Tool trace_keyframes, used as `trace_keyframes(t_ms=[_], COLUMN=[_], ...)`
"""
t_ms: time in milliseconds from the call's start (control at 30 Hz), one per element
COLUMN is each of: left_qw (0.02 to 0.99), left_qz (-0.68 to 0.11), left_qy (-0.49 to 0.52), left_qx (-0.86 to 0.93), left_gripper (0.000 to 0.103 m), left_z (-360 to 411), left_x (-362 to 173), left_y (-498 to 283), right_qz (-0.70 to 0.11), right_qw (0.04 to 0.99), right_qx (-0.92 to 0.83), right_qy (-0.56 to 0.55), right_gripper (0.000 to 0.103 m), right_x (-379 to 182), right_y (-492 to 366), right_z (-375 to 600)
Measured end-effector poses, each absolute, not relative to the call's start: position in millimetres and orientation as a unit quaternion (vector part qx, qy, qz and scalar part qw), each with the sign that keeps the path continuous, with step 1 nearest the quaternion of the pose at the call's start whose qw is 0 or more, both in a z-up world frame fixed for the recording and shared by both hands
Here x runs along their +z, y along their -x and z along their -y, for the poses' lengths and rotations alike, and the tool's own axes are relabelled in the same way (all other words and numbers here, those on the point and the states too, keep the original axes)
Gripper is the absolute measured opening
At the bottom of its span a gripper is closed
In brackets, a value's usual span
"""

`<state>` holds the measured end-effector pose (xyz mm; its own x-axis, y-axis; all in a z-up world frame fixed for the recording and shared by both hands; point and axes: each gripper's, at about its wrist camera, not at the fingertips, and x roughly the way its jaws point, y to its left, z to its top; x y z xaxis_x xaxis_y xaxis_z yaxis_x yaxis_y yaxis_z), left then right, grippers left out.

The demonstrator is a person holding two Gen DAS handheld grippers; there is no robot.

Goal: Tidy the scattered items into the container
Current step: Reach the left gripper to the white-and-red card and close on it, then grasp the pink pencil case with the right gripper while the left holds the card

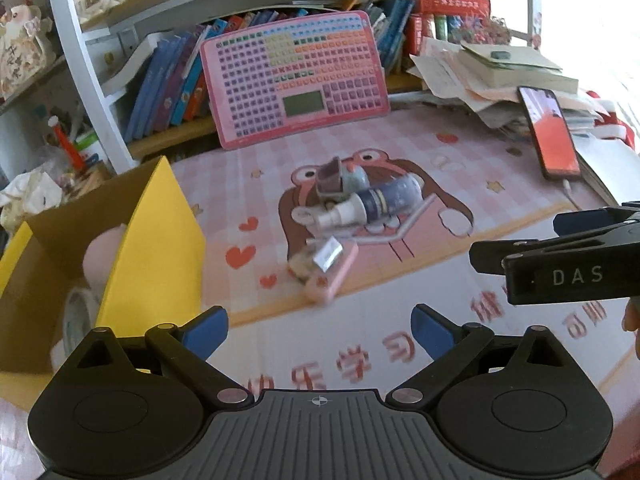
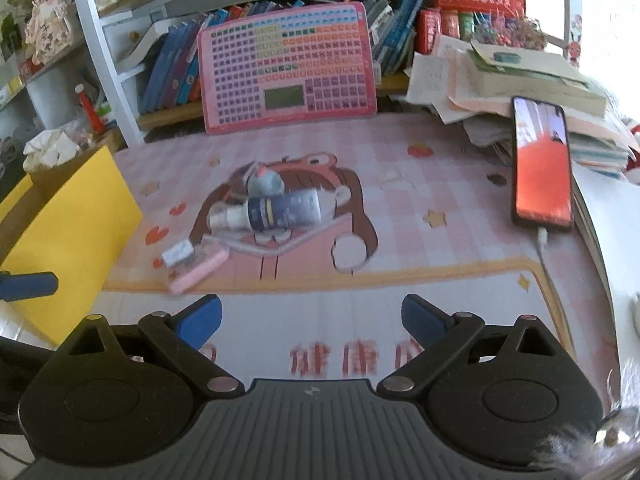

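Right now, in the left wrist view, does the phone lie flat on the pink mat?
No: the phone leans tilted against the stack of papers, its lit screen facing outward, not flat on the pink mat.

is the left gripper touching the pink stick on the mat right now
Apart. In the left wrist view, the open left gripper shows bare mat between its blue fingertips and the pink stick lying farther ahead.

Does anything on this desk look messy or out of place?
Yes. A small heap lies on the pink mat: a dark blue tube lying over a white bottle, with a pink stick and a silver packet beside them. All are still outside the yellow box.
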<state>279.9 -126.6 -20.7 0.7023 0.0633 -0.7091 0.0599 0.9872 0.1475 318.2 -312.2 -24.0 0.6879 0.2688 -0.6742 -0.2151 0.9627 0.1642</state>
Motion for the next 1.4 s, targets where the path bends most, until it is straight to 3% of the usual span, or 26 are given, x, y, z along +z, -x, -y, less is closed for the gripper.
trace_keyframes(t_ms=[600,767,833,967,1067,1400], left_qw=[0.908,0.905,0.906,0.913,0.914,0.917], left_qz=[-0.407,-0.416,-0.416,-0.405,-0.403,-0.399], left_qy=[-0.099,-0.085,-0.074,-0.058,-0.047,-0.009], left_qx=[0.012,0.006,0.002,0.004,0.003,0.019], left_gripper=[0.062,0.038,0.037,0.020,0.014,0.013], left_z=[133,127,123,114,106,91], left_x=[-55,-60,-59,-47,-38,-18], left_y=[-357,-366,-367,-362,-358,-339], right_qz=[-0.389,-0.396,-0.396,-0.393,-0.381,-0.352], right_qw=[0.911,0.904,0.900,0.889,0.883,0.858], right_qx=[0.135,0.161,0.181,0.230,0.266,0.344], right_qy=[-0.032,-0.008,0.011,0.053,0.070,0.143], right_gripper=[0.096,0.096,0.096,0.097,0.097,0.096], right_x=[-32,-37,-40,-47,-51,-69], right_y=[-343,-342,-343,-342,-346,-376], right_z=[318,309,301,282,265,204])
